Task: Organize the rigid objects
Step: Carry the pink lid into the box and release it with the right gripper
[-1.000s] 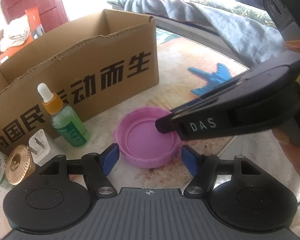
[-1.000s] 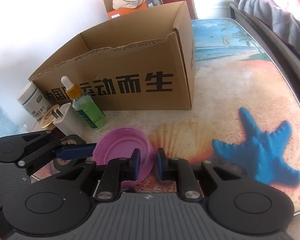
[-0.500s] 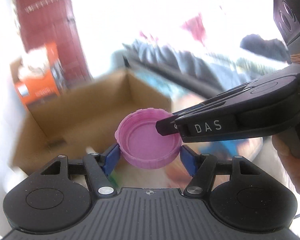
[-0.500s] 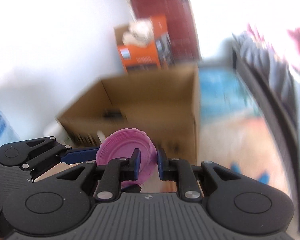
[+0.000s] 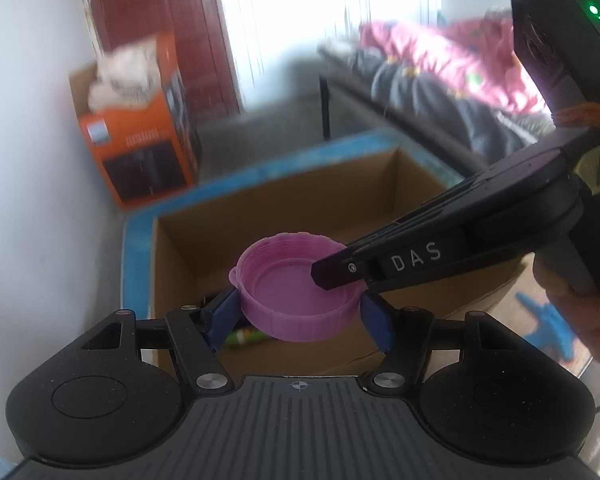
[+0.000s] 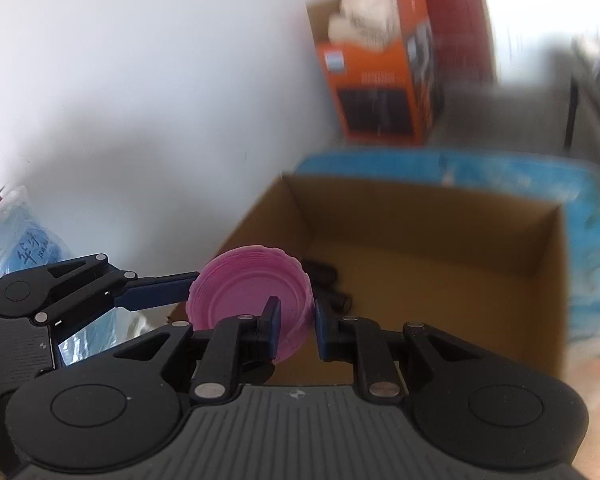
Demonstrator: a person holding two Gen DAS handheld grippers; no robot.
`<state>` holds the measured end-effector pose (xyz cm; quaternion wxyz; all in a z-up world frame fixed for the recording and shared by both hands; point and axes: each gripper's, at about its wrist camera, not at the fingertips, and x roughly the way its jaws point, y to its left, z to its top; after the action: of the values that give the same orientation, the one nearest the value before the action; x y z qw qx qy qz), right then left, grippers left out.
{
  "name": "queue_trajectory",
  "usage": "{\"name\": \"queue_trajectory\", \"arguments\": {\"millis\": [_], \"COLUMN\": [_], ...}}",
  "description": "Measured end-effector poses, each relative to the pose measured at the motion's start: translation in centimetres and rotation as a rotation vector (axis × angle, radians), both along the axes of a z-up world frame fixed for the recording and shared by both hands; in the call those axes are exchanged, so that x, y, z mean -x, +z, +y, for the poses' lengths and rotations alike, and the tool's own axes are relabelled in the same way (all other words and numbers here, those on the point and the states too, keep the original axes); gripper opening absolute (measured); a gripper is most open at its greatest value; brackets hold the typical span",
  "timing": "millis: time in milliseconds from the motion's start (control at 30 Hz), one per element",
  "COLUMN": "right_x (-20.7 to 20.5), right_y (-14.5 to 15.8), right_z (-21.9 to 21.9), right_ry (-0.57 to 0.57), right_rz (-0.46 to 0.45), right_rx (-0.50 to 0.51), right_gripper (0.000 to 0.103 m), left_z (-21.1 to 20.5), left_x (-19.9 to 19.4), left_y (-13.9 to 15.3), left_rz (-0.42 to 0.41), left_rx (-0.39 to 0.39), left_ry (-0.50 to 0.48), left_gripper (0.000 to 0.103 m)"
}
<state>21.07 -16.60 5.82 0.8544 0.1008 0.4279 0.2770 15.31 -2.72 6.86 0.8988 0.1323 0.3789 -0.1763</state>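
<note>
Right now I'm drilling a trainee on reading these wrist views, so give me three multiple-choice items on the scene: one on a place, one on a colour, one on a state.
1. Where is the lid?
A. on the table
B. in the air above the open cardboard box
C. on the orange box

2. What colour is the lid?
A. pink-purple
B. green
C. white

3. How is the lid held?
A. by neither gripper
B. by the left gripper only
C. by both grippers

Answers:
1 B, the lid hangs over the cardboard box.
2 A, its plastic is pink-purple.
3 C, the left gripper clamps its sides and the right gripper pinches its rim.
</note>
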Motion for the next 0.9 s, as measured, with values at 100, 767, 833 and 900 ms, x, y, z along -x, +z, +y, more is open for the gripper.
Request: {"name": "queue_trajectory", "arguments": {"millis": [100,767,833,900], "right_x": [-3.4,-9.5,-9.4,-9.3], "right_y": [-3.0,-11.2,-11.4,-11.5], "right_z": [1.0,6.6,6.9,7.0], "right_ry": [0.033,0.209,0.221,0.23], "right_rz": [0.144,0.545,0.558,0.574], "right_rx": [-0.005,0.068,0.072,0.068], "right_gripper": [0.019,0.018,0.018,0.019], "left_z": [1.0,2.5,2.4,2.4], "left_x": [-3.2,-8.1,-7.9,-7.8], "left_y": [-2.0,-5.3,-5.0,-4.9], "left_rz": [0.133,0.375,0.373,0.374], "left_rx": [-0.001,-0.06,-0.05,-0.041], "left_ry": [0.015,0.02,0.022,0.022], "left_gripper": [0.066,0.067,0.067,0.067]}}
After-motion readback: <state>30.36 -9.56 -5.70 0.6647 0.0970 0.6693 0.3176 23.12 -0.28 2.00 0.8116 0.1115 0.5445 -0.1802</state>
